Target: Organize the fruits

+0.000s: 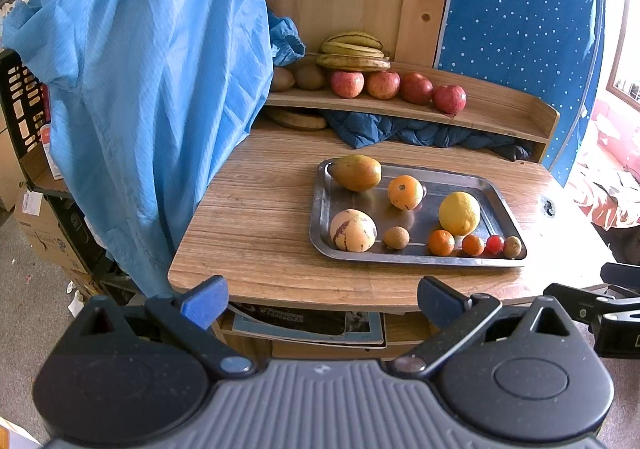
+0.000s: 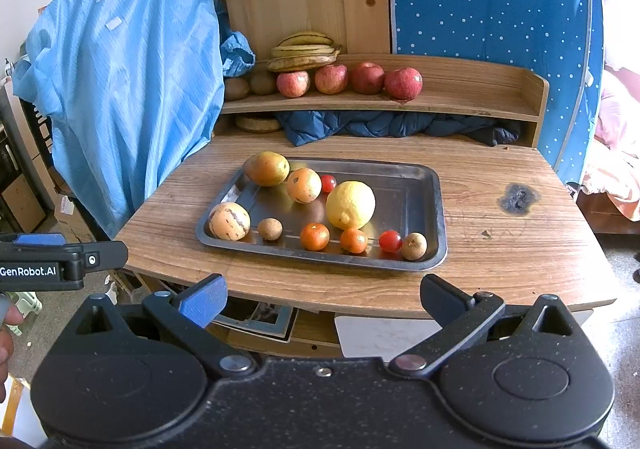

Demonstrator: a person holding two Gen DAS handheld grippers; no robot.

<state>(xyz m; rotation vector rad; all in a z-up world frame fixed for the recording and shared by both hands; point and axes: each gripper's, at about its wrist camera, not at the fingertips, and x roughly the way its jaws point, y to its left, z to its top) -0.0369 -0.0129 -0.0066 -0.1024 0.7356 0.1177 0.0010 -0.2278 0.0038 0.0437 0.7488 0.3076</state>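
Fruits lay in two places: loose on a steel tray [image 2: 424, 205] at the middle of the frame, and ranged along the wooden shelf [image 2: 472, 97] above it. On the tray sat a mango [image 2: 267, 168], an orange [image 2: 304, 185], a big lemon [image 2: 350, 205], a pale streaked melon-like fruit [image 2: 229, 221], two small tangerines [image 2: 314, 236], two cherry tomatoes [image 2: 390, 241] and two small brown fruits [image 2: 269, 229]. On the shelf, bananas [image 2: 304, 51] topped a row of four red apples [image 2: 368, 77], with kiwis [image 2: 262, 83] at their left.

The left hand-held gripper [image 1: 320, 299] and the right hand-held gripper [image 2: 322, 299] both hung short of the worktop [image 2: 520, 249], jaws spread wide, holding nothing. I judged no grasp was in hand. The scene fitted either a tray awaiting sorting to the shelf, or one already arranged, so I could not say which fruit would go next.
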